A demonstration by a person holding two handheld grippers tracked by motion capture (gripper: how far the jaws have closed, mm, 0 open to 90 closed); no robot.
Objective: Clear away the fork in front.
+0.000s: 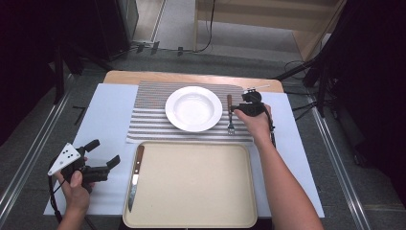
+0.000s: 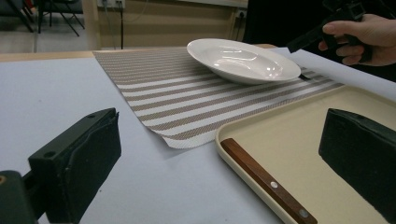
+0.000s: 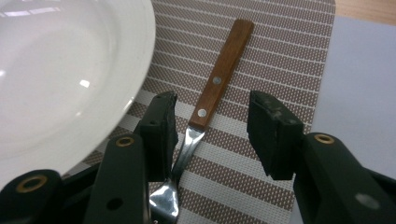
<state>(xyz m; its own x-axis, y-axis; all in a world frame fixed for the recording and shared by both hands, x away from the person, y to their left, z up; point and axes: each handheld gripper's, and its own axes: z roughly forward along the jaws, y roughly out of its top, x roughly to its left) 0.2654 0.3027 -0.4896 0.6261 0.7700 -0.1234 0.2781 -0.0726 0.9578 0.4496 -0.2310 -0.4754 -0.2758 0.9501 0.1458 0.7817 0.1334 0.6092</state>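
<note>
A fork (image 1: 230, 115) with a wooden handle (image 3: 219, 77) lies on the striped placemat (image 1: 148, 120), just right of the white plate (image 1: 193, 108). My right gripper (image 3: 215, 123) stands open over the fork, one jaw on each side of where the handle meets the metal neck; in the high view the right gripper (image 1: 236, 110) is at the fork's right. A wooden-handled knife (image 1: 135, 175) rests along the left rim of the beige tray (image 1: 191, 191). My left gripper (image 1: 104, 152) is open above the white table cover, left of the tray, holding nothing.
In the left gripper view the knife handle (image 2: 266, 179) lies on the tray rim (image 2: 224, 135), with the plate (image 2: 243, 60) and the other hand (image 2: 359, 37) beyond. The floor beyond the table's far edge carries cables (image 1: 206, 45).
</note>
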